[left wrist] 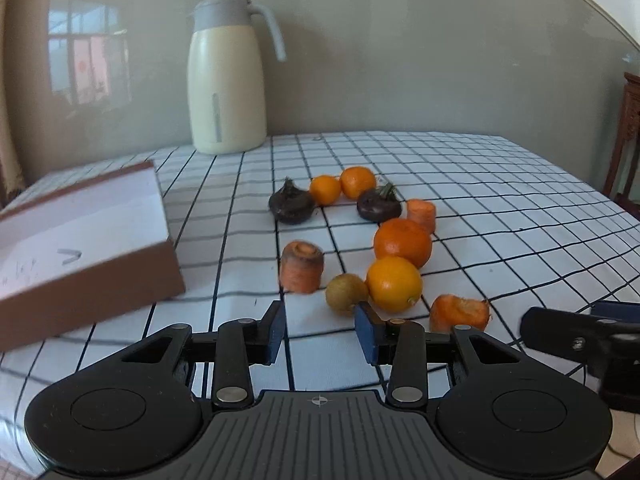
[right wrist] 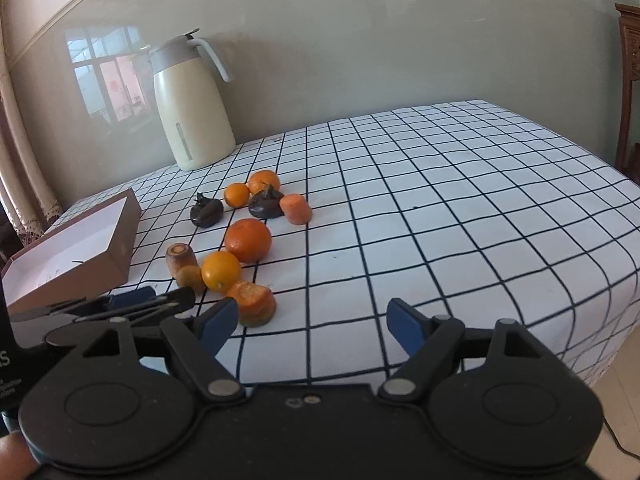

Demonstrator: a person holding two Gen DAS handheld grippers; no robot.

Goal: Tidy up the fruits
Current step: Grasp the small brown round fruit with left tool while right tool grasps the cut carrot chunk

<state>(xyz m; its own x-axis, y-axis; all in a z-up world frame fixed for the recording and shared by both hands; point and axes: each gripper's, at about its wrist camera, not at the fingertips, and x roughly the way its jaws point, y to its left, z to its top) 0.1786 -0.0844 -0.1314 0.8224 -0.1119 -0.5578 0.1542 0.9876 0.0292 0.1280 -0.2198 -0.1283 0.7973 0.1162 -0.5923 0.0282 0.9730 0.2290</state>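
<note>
Fruit and vegetables lie loose on the checked tablecloth (left wrist: 480, 208): several oranges, the nearest (left wrist: 394, 284) beside a kiwi (left wrist: 345, 293), carrot chunks (left wrist: 301, 267) (left wrist: 459, 313) and two dark water chestnuts (left wrist: 291, 203). My left gripper (left wrist: 320, 330) is open and empty, just short of the kiwi. My right gripper (right wrist: 312, 322) is open and empty, its left finger close to the near carrot chunk (right wrist: 252, 303). The same pile shows in the right wrist view, with the near orange (right wrist: 220, 271) and kiwi (right wrist: 191, 278).
An open brown box (left wrist: 80, 240) with a white inside stands left of the pile; it also shows in the right wrist view (right wrist: 80, 256). A cream thermos jug (left wrist: 226, 80) stands at the back by the wall. The table edge (right wrist: 600, 312) falls off at the right.
</note>
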